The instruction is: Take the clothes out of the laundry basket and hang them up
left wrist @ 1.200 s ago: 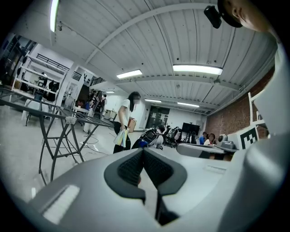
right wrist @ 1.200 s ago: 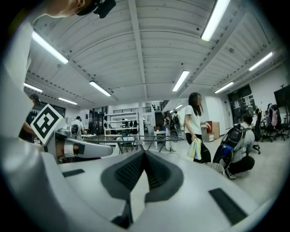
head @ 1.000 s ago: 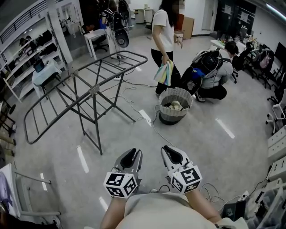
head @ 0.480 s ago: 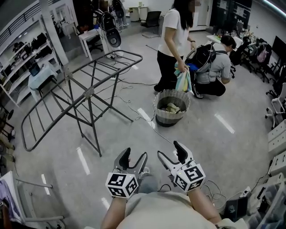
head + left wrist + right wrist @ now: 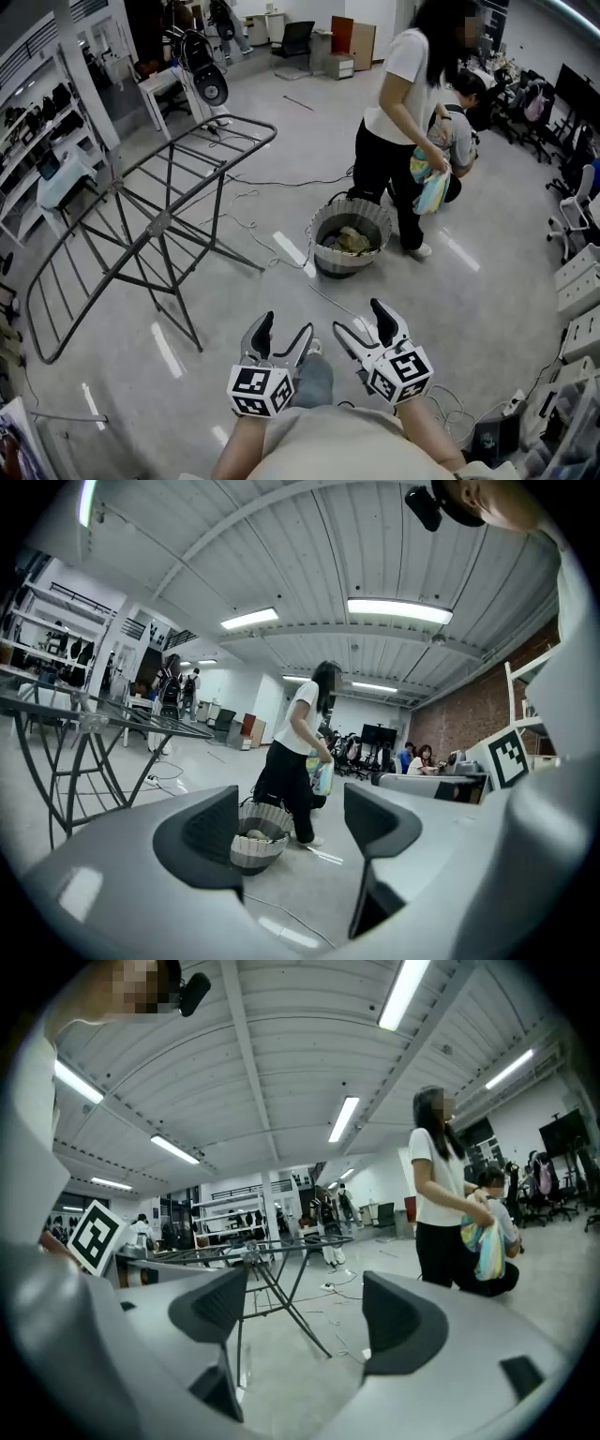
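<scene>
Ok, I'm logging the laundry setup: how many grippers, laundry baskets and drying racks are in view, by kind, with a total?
Grippers: 2, the left gripper and right gripper, jaws have just been opening, nothing between them
Laundry basket: 1
Drying rack: 1
Total: 4

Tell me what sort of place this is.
Likely an open-plan office or lab: office chairs on the right, storage shelves on the left, a drying rack and laundry basket standing on the open floor.
</scene>
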Tool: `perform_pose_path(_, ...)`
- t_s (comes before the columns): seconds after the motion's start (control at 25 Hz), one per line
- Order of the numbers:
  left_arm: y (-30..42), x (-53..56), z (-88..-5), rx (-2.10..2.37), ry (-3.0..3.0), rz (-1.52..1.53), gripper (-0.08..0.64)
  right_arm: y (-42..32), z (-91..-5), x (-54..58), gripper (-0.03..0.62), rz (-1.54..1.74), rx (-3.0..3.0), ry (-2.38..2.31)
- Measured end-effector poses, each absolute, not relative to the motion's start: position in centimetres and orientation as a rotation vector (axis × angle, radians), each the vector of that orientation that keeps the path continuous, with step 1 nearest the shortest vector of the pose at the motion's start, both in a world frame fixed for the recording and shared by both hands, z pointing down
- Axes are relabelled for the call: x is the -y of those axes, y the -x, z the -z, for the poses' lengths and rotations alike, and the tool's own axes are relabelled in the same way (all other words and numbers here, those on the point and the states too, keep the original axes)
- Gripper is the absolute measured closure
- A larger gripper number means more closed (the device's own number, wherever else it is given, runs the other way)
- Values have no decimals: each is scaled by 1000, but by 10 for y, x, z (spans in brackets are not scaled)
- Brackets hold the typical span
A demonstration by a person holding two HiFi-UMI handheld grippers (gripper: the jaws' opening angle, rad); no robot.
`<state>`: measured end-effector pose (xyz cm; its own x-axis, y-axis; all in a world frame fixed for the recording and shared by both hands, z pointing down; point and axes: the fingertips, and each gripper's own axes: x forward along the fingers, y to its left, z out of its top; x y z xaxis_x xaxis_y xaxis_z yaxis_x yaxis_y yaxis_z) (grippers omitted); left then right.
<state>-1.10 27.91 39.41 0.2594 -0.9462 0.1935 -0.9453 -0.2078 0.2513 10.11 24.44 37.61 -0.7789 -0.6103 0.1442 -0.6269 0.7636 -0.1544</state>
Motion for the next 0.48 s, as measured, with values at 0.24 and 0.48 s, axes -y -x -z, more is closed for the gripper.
perform_pose_path(0.24, 26, -198, -391, 1681, -2257, -2, 222, -90, -368, -168, 222, -295, 2847, -1075)
perform_pose_path(0.48, 45, -117, -390, 1611, -2296, -13, 222, -76, -361, -90, 222, -289, 2816, -1147)
